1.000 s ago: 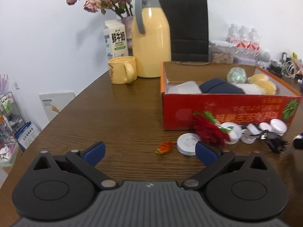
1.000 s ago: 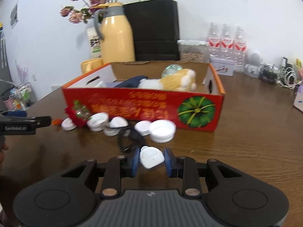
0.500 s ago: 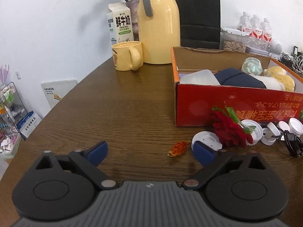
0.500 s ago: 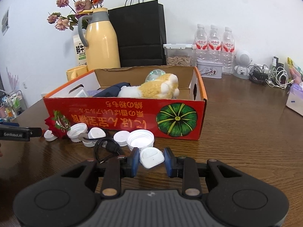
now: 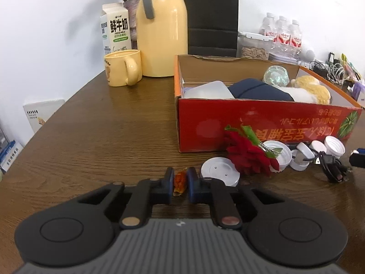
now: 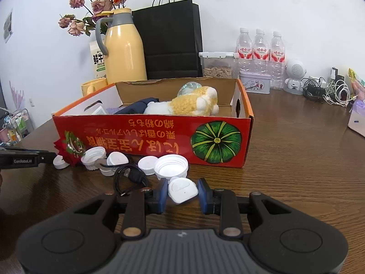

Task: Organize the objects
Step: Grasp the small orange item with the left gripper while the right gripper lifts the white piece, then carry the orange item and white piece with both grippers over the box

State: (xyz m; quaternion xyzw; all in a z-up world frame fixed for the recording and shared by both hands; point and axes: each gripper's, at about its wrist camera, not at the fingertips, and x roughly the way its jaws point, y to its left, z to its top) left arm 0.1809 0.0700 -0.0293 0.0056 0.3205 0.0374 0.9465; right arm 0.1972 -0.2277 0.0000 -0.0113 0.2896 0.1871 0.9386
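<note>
Closing left gripper (image 5: 180, 183): on orange petal (image 5: 179, 181)
Right gripper (image 6: 182, 193): clamps white plug (image 6: 182, 189)
Done: plush toy (image 6: 187, 105) in pumpkin box (image 6: 159, 137)
Left: caps (image 6: 171, 166), rose (image 5: 248, 157), cable (image 6: 130, 178) along box front

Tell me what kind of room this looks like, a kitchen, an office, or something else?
Probably a home or small-office room, not a kitchen: a wooden table against a plain wall holds a yellow thermos, bottled water and a tangle of chargers and cables, and a red cardboard box holds mixed items.
</note>
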